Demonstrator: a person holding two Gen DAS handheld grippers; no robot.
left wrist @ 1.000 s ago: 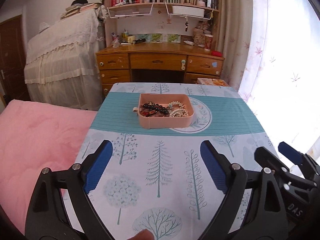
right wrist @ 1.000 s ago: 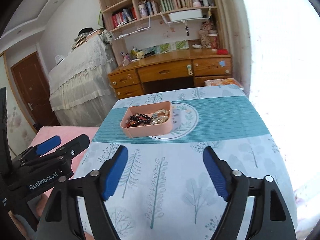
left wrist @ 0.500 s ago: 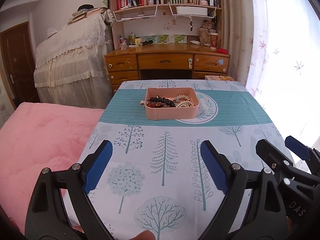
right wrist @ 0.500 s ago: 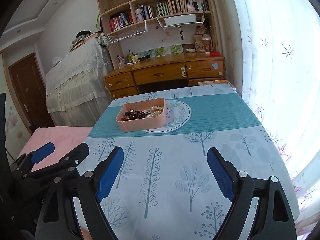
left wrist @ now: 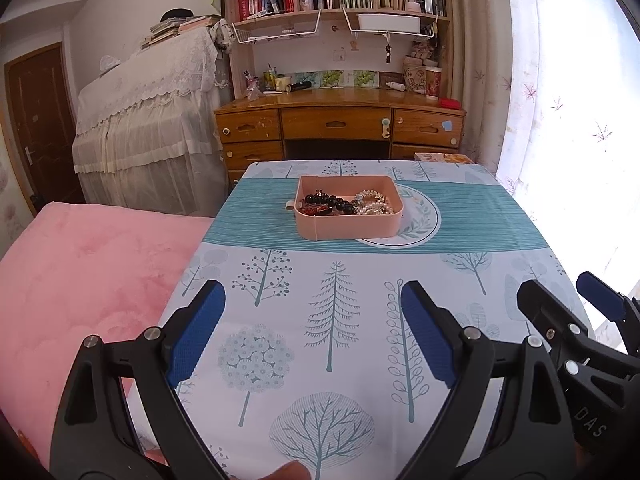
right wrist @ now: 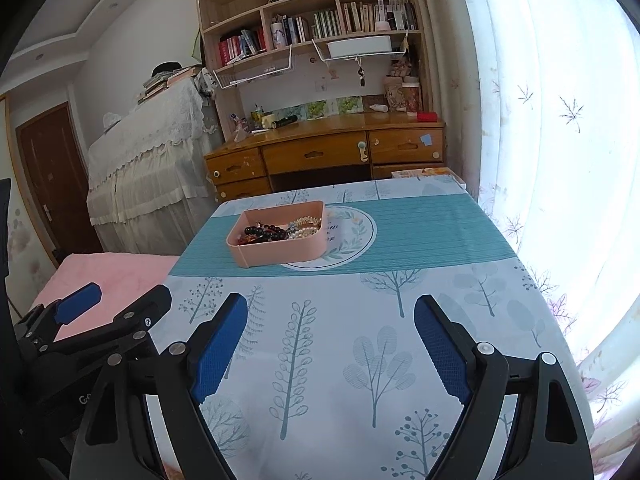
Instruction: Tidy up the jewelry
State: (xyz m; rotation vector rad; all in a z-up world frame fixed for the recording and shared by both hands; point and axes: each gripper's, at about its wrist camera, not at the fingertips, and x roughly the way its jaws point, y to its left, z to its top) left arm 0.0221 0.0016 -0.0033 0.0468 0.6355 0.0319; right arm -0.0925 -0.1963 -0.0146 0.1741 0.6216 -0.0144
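Note:
A pink tray (left wrist: 346,229) (right wrist: 280,249) stands on the teal band of the tablecloth, at the far middle of the table. It holds a dark bead bracelet (left wrist: 330,201) (right wrist: 264,233), a reddish piece (left wrist: 314,211) and pearl jewelry (left wrist: 374,203) (right wrist: 306,225). My left gripper (left wrist: 312,336) is open and empty, held above the near part of the table, well short of the tray. My right gripper (right wrist: 330,344) is open and empty, to the right of the left one. Each shows in the other's view: the right (left wrist: 568,312), the left (right wrist: 116,304).
The table (left wrist: 460,280) has a tree-print cloth. A pink bed cover (left wrist: 80,280) lies at its left. A wooden desk (left wrist: 340,128) with bookshelves stands behind, a lace-covered piano (left wrist: 152,128) at the left, a curtained window (left wrist: 568,100) at the right.
Both grippers have pulled back from the tray and risen, so the tray looks smaller and farther away. Both stay open and empty.

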